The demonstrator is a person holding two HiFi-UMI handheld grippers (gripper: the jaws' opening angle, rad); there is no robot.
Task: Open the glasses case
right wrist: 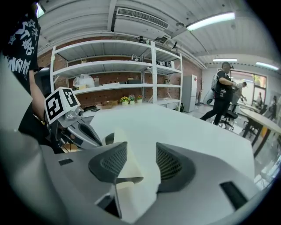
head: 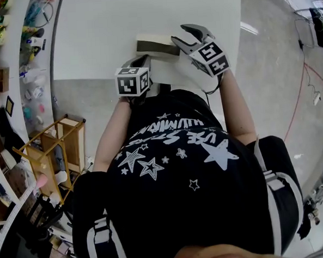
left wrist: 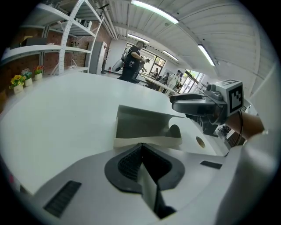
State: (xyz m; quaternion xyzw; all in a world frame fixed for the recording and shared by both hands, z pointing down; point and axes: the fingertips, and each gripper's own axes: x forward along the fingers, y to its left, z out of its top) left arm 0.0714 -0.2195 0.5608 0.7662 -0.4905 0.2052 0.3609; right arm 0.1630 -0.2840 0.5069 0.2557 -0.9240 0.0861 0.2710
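left fingers (left wrist: 127,165) pinching glasses case (left wrist: 145,125) near edge, right fingers (right wrist: 112,162) spread around its lid (right wrist: 131,186)

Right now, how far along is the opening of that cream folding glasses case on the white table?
Partly done. The cream folding glasses case already shows its grey inside, so it looks partly open. In hand: the left gripper is shut on its near edge; the right gripper stands open around a cream flap. Left, probably: gripping that flap and folding it fully back.
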